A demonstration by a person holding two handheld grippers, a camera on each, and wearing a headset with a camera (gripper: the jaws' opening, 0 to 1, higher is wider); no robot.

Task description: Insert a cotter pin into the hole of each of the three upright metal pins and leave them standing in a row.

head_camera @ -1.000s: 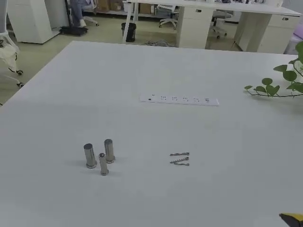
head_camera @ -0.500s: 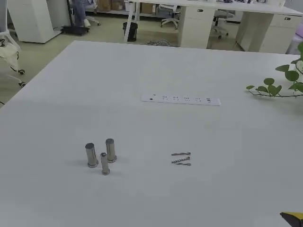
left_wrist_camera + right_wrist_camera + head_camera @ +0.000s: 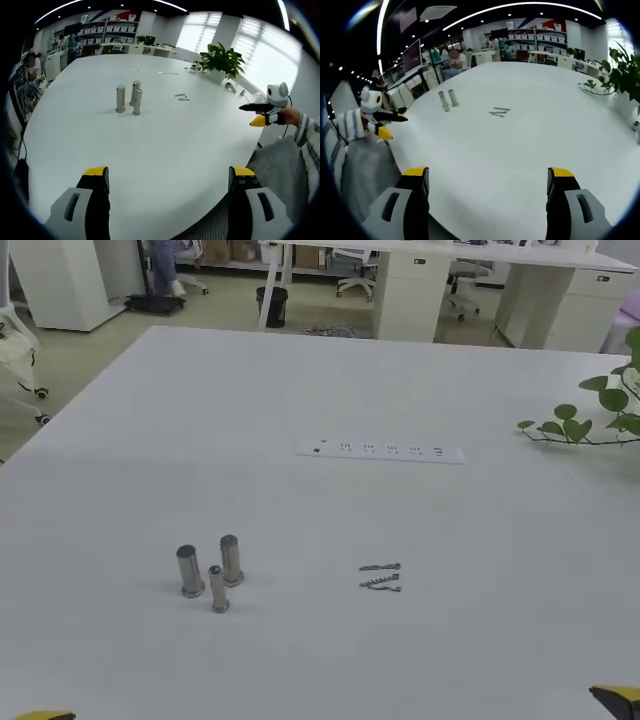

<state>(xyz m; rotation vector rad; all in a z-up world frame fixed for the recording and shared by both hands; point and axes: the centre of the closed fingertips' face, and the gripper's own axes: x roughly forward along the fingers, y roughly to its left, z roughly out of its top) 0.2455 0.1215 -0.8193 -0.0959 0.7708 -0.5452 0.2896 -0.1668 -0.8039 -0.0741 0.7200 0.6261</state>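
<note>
Three upright metal pins (image 3: 210,572) stand in a tight cluster left of the table's middle; in the left gripper view the pins (image 3: 129,97) are well ahead of the jaws. Three cotter pins (image 3: 380,577) lie flat together to their right, and the right gripper view has these cotter pins (image 3: 498,111) far ahead. My left gripper (image 3: 168,172) is open and holds nothing, back at the near table edge. My right gripper (image 3: 487,172) is also open and holds nothing. A yellow tip of the left gripper (image 3: 42,716) and one of the right gripper (image 3: 618,702) peek in at the bottom corners.
A white power strip (image 3: 380,450) lies across the table beyond the pins. A leafy plant (image 3: 590,410) hangs over the far right edge. Desks and chairs stand behind the white table (image 3: 300,380).
A yellow tip of the left gripper has come into the bottom left corner of the head view. The pins and cotter pins have not moved.
</note>
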